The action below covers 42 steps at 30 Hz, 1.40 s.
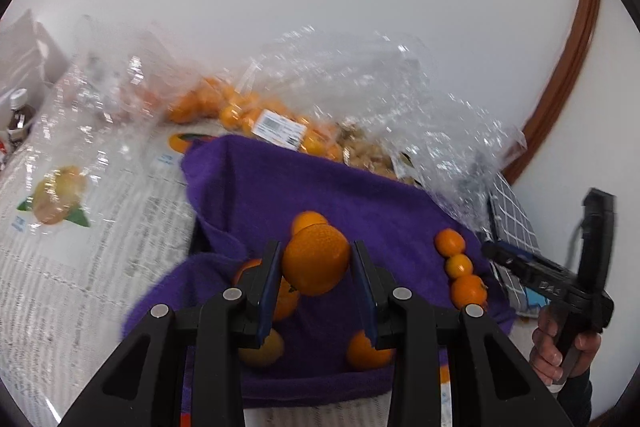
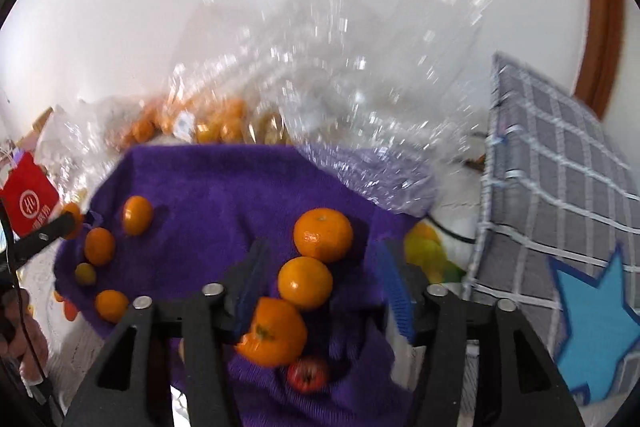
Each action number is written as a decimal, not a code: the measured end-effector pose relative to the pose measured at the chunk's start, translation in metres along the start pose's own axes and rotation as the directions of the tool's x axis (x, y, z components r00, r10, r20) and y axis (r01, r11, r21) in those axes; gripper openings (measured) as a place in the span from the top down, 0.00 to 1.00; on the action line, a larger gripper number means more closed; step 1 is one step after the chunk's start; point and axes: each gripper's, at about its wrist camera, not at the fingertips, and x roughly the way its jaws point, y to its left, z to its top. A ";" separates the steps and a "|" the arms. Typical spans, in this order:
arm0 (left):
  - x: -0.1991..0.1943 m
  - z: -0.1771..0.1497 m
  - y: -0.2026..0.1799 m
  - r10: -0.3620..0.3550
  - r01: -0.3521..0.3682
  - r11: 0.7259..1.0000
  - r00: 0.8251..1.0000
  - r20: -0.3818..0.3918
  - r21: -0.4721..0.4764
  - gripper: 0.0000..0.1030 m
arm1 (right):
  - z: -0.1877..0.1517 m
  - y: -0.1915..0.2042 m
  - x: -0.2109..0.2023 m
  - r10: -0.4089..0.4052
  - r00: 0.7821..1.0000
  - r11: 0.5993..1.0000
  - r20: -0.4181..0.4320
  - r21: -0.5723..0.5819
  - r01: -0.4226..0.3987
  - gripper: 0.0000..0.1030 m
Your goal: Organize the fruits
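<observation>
The right gripper [image 2: 320, 291] hovers with jaws spread over the purple towel [image 2: 216, 195]; three oranges [image 2: 305, 282] line up between its fingers, a small red fruit [image 2: 307, 373] beneath.

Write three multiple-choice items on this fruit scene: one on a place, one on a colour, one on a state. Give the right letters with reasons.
1. Where do the loose oranges lie?
A. on a towel
B. in a bowl
C. on a chair

2. What colour is the towel?
A. green
B. purple
C. yellow

3. What is the left claw doing?
A. gripping an orange
B. gripping a spoon
C. hanging empty

Key: 1 A, a row of small oranges rests on the towel. 2 B, its cloth is purple in both views. 3 A, the left claw has an orange between its pads.
</observation>
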 end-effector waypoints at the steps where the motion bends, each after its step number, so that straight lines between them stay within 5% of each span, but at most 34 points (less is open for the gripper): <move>1: 0.004 0.000 -0.004 0.005 -0.004 1.000 1.000 -0.016 0.009 0.68 | -0.003 -0.001 -0.007 0.005 1.000 1.000 0.021 0.006 -0.005 0.40; 12: 0.038 -0.007 -0.043 0.129 -0.117 0.988 0.984 -0.121 0.100 0.68 | -0.024 -0.005 -0.027 0.027 0.998 0.999 0.063 0.032 -0.029 0.40; 24: 0.056 -0.009 -0.042 0.169 -0.154 0.983 0.971 -0.168 0.098 0.68 | -0.032 0.000 -0.024 0.005 0.999 1.000 0.049 0.008 -0.005 0.43; 35: 0.058 -0.013 -0.038 0.168 -0.156 0.984 0.971 -0.169 0.083 0.68 | -0.034 0.002 -0.016 -0.024 0.999 1.000 0.029 -0.005 0.025 0.43; 42: 0.046 -0.008 -0.029 0.071 -0.070 0.997 0.988 -0.141 0.011 0.59 | -0.035 0.006 -0.017 -0.027 0.999 0.999 0.038 -0.022 0.027 0.43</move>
